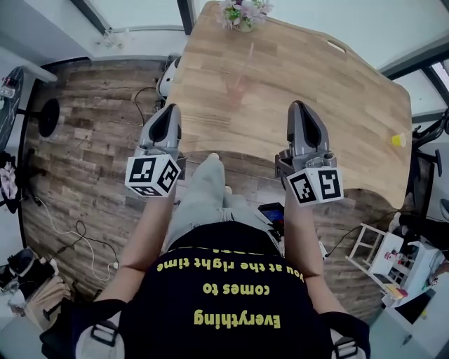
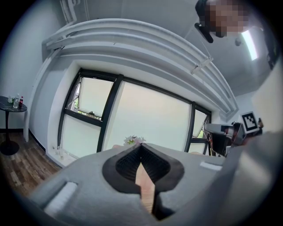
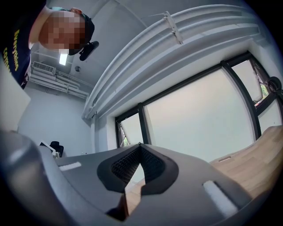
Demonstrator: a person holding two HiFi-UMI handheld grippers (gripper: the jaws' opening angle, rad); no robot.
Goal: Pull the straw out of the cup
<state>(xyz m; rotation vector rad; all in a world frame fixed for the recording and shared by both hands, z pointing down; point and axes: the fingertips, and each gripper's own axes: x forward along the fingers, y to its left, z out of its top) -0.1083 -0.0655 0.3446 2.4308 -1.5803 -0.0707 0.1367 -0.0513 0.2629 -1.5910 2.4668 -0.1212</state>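
Both grippers are up in front of me at the near side of the wooden table, pointing roughly level toward the big windows. On the left gripper the jaws are pressed together at the tips with nothing gripped. In the left gripper view all I get through the gap behind the tips is a sliver of tabletop. The right gripper reads the same, jaws closed tip to tip and empty. The cup is a pale, pinkish see-through one. It stands upright on the table ahead of me, between the lines of the two grippers and well apart from both. The straw is in the cup, leaning up and away toward the far edge, and it shows only faintly in the head view. A bunch of flowers sits at the far end of the table, beyond the cup. A small yellow thing lies near the table's right edge.
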